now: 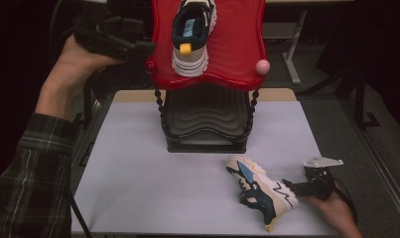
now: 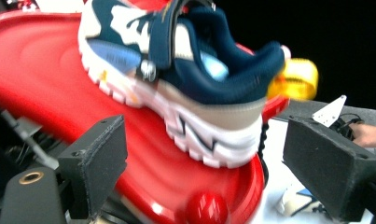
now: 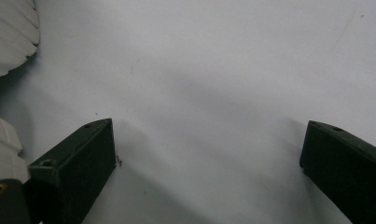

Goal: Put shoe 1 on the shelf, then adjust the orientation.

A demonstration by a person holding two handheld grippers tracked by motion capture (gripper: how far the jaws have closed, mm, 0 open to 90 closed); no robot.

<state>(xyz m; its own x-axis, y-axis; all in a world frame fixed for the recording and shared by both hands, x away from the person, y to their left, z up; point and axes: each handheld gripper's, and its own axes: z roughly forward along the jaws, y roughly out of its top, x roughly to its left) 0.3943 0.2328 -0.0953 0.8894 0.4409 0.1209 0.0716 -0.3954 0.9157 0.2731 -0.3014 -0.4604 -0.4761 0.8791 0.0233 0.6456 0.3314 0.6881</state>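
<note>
Both hand-held grippers (image 1: 145, 48) (image 1: 286, 187) gape, left raised.

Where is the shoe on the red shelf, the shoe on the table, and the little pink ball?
Shoe on the red shelf (image 1: 191, 34), high view, on its dark blue opening.
Shoe on the table (image 1: 259, 191), high view, on its side panel.
Pink ball (image 1: 262, 66), high view, on the ball's middle, at the shelf's right front corner.
</note>
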